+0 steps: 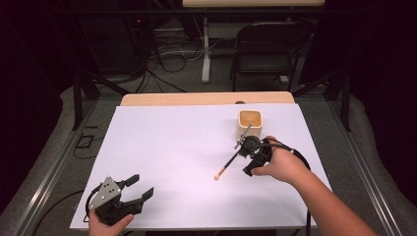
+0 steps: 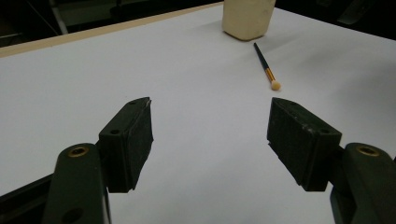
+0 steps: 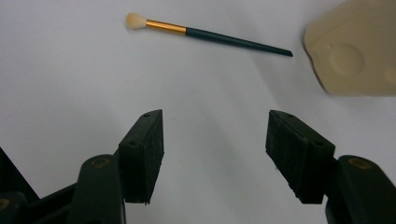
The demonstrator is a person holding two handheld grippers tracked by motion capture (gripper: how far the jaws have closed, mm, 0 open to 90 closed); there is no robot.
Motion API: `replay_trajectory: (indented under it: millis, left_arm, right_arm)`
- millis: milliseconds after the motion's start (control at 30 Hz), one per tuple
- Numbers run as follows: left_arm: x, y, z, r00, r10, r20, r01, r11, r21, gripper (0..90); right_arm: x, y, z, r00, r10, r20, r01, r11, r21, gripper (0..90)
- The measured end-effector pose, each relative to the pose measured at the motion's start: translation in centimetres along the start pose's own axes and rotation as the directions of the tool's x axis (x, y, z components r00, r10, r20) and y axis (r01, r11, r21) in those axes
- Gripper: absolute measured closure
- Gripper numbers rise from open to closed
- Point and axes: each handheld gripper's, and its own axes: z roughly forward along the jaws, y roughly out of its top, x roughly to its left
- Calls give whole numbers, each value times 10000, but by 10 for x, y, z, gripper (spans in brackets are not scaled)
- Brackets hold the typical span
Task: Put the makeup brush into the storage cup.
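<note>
A thin makeup brush [image 1: 227, 163] with a dark handle, gold ferrule and pale tip lies flat on the white sheet [image 1: 172, 147]. Its handle end points toward a square pale wooden cup [image 1: 250, 123] at the back right. My right gripper [image 1: 244, 156] hovers just right of the brush, jaws open and empty. In the right gripper view the brush [image 3: 210, 36] lies beyond the right gripper [image 3: 215, 135], with the cup [image 3: 355, 51] at the right. My left gripper [image 1: 140, 188] rests open and empty at the front left. From the left gripper [image 2: 210, 126], the brush [image 2: 264, 63] and cup [image 2: 247, 18] show far off.
The white sheet covers a wooden table [image 1: 206, 98] whose bare edge shows at the back. Metal frame rails [image 1: 54, 172] run along both sides. A dark folding chair [image 1: 268, 44] and cables lie on the floor beyond the table.
</note>
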Motion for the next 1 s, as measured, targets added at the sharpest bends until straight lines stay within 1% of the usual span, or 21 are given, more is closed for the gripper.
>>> replay_trajectory:
  millis: [67, 100, 133, 167, 267, 300, 367, 433, 567, 1000]
  left_arm:
    - [0, 0, 0, 10000, -12, 2, 12, 10000, 1, 312]
    - [0, 0, 0, 10000, -12, 1, 12, 10000, 3, 313]
    - [0, 0, 0, 10000, -12, 1, 12, 10000, 3, 313]
    - [0, 0, 0, 10000, -59, 1, 59, 10000, 2, 313]
    - [0, 0, 0, 10000, -68, 8, 68, 10000, 9, 313]
    - [0, 0, 0, 10000, -54, 13, 54, 10000, 19, 312]
    - [0, 0, 1, 10000, -44, 17, 44, 10000, 20, 313]
    - [0, 0, 1, 10000, -23, 22, 23, 10000, 39, 312]
    - [0, -1, 1, 10000, -37, 23, 36, 10000, 55, 313]
    - [1, -1, 1, 10000, -58, 57, 58, 10000, 60, 312]
  right_arm:
    - [1, 2, 2, 9999, -100, -5, 100, 9999, 50, 369]
    - [1, 3, 2, 9999, -123, -45, 124, 9996, 255, 369]
    - [1, 3, 2, 9999, -123, -45, 124, 9996, 255, 369]
    - [1, 3, 5, 9999, -150, -21, 150, 9998, 137, 372]
    - [1, 5, 6, 9997, -260, -26, 260, 9996, 142, 373]
    - [2, 6, 6, 9997, -231, -52, 232, 9995, 223, 373]
    - [2, 6, 8, 9997, -223, -64, 223, 9997, 98, 377]
    - [2, 7, 9, 9995, -314, -81, 316, 9992, 231, 378]
    - [2, 11, 11, 9982, -595, -20, 596, 9980, 198, 389]
    - [5, 24, 15, 9932, -1161, -84, 1163, 9924, 390, 409]
